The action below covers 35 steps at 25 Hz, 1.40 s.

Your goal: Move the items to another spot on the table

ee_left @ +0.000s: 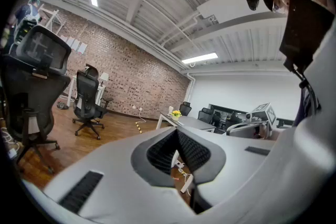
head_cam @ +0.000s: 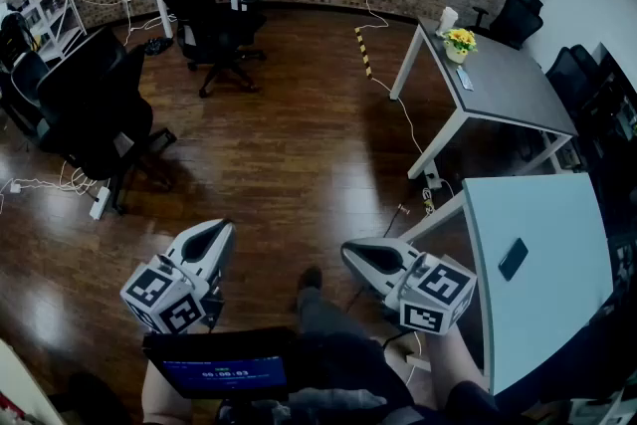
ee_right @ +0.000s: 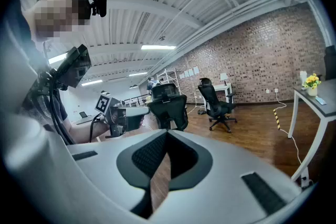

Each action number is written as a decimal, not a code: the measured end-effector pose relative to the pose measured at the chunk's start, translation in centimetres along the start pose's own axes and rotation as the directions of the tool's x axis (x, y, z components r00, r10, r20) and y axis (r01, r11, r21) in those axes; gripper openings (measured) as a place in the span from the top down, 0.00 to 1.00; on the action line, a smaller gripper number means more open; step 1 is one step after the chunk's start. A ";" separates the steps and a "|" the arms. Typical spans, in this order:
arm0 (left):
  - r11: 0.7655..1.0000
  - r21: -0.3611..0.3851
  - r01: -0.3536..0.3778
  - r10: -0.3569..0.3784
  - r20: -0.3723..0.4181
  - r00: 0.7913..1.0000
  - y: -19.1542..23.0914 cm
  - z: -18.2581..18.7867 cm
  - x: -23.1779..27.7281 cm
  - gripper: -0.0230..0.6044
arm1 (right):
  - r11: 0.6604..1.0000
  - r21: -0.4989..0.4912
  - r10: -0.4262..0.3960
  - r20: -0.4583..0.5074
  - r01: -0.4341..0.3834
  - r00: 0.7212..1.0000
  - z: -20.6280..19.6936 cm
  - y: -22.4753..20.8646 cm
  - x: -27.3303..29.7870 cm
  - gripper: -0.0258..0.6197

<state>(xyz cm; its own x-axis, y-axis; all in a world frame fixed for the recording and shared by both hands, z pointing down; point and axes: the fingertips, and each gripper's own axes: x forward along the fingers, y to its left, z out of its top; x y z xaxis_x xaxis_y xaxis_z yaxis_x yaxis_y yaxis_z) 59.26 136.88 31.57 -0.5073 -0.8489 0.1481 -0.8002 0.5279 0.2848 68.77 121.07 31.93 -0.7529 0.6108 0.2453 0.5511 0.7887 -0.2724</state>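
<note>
- The left gripper is closed, its two jaws meet, and nothing is between them. It hangs in the air over the wooden floor.
- The right gripper is also closed and empty. Its own view shows only floor behind the joined jaws.
- The only thing I see on the near white table is a dark flat item, perhaps a phone; I cannot tell surely. It lies alone near the table's left edge.
- This item lies to the right of both grippers in the head view. The right gripper is clearly nearer, while the left one is well apart from it.
- Both grippers point forward over the floor, not toward the table, so I judge the person must first turn the right gripper to the right.
- The item's long axis runs slantwise, from lower left to upper right in the head view.
- A farther grey table carries yellow flowers; whether it belongs to the task I cannot say.
</note>
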 end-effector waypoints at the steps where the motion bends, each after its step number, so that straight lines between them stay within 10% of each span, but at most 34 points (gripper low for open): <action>1: 1.000 -0.006 -0.001 0.001 -0.009 1.000 0.3 0.3 1.0 0.95 | 1.000 0.009 0.002 0.004 -0.003 1.000 0.0 -1.2 0.6 0.98; 14: 0.986 0.144 0.083 -0.063 -0.137 0.989 2.1 3.7 18.8 0.95 | 0.990 0.042 -0.136 0.069 0.134 0.988 4.0 -20.0 3.9 0.98; 24: 0.986 0.056 0.156 -0.149 -0.109 0.983 7.1 7.1 29.0 0.95 | 0.979 0.061 -0.199 0.064 0.195 0.978 7.0 -27.7 6.1 0.98; 35: 0.926 0.067 0.371 -0.361 -0.129 0.924 16.5 11.8 41.5 0.95 | 0.928 0.059 -0.370 0.041 0.368 0.928 12.7 -36.3 14.5 0.98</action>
<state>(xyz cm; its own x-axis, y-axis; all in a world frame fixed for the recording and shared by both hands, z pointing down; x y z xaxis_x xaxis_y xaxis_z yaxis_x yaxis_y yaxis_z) 21.25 110.70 31.19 -0.1389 -0.9780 0.1559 -0.9507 0.1757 0.2557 33.27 100.37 33.54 -0.9176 0.2720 0.2899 0.2136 0.9524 -0.2175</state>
